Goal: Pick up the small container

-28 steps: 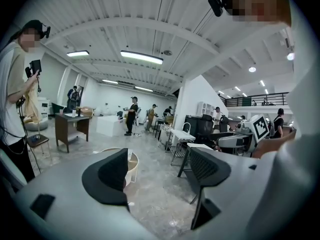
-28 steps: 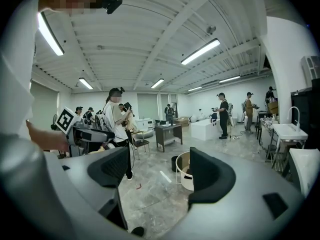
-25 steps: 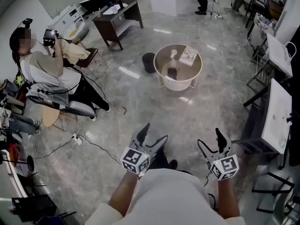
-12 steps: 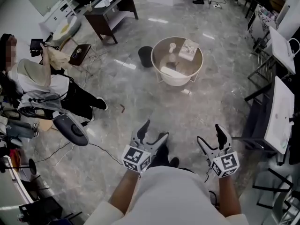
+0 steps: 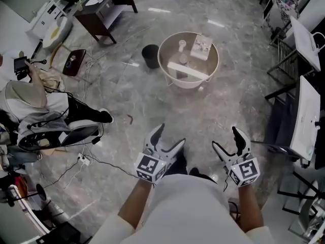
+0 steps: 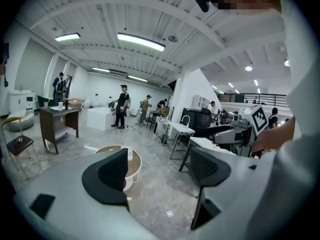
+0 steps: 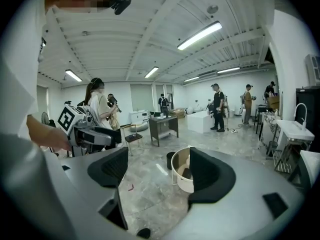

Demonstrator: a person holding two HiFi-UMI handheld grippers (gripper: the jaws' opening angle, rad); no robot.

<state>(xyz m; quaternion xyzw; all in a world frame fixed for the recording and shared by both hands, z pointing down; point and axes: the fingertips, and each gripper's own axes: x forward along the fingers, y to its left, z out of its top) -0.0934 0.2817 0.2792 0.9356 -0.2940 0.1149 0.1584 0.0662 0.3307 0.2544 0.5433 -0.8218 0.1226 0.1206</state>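
Observation:
A round white tub-like table (image 5: 212,70) stands on the marble floor ahead of me. On it are a small white container (image 5: 182,46), a flat printed box (image 5: 201,46) and a long white piece (image 5: 189,70). My left gripper (image 5: 169,138) and right gripper (image 5: 227,140) hang low before my body, both open and empty, well short of the table. In the left gripper view my left gripper (image 6: 160,169) has the table (image 6: 134,165) partly behind its left jaw. In the right gripper view my right gripper (image 7: 157,169) shows the table (image 7: 180,176) beside its right jaw.
A black bin (image 5: 150,55) stands left of the round table. A seated person (image 5: 35,108) and floor cables (image 5: 86,159) are at the left, a dark wooden desk (image 5: 101,9) at the far left. White tables on metal frames (image 5: 304,116) line the right side.
The head view has moved forward and tipped down: the round table sits higher and nearer the middle, and the seated person has slid to the left edge. Both grippers stay open.

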